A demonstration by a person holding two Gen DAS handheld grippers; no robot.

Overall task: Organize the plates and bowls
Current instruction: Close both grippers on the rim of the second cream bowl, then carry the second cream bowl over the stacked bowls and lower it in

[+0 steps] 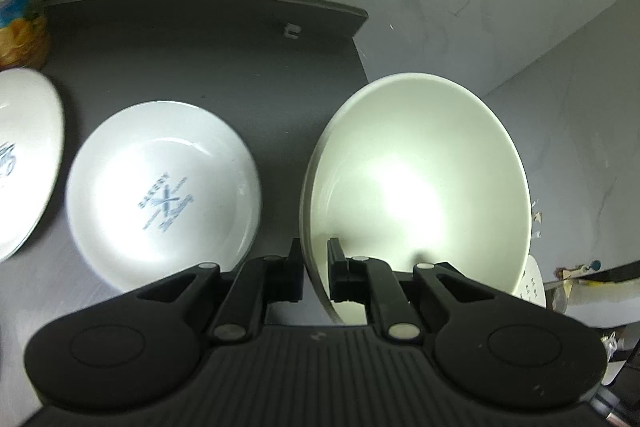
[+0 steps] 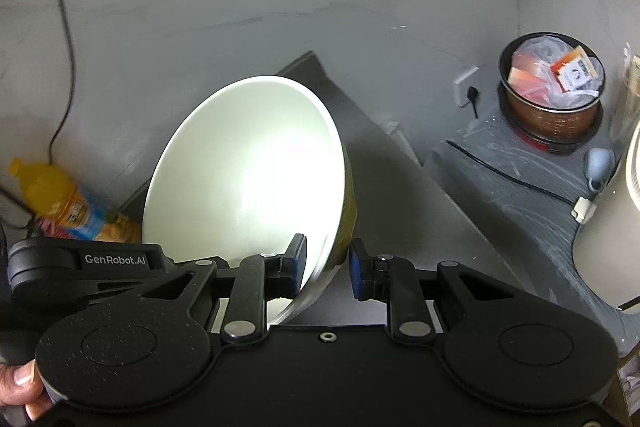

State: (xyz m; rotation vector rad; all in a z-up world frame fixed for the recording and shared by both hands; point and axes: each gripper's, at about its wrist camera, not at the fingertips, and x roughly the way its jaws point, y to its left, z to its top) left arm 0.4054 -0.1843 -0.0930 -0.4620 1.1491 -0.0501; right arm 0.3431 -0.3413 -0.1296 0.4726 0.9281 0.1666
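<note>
Pinching the near rim of a large cream ceramic bowl (image 1: 420, 187), the left gripper (image 1: 316, 267) has its jaws clamped either side of the wall. The right gripper (image 2: 327, 261) straddles the same tilted bowl's rim, jaws apart, above the dark surface (image 1: 180, 59) beside a white printed plate (image 1: 164, 193).

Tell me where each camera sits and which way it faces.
Left wrist: on the left gripper, looking along its fingers over a dark table at a bowl gripped by the rim, with a printed plate beside it; only the gripper shows.
Right wrist: on the right gripper, facing a bowl whose rim sits between its fingers, wall behind; the left gripper and a person's fingertips show.
Shared: table, orange bottle, probably the bowl.
</note>
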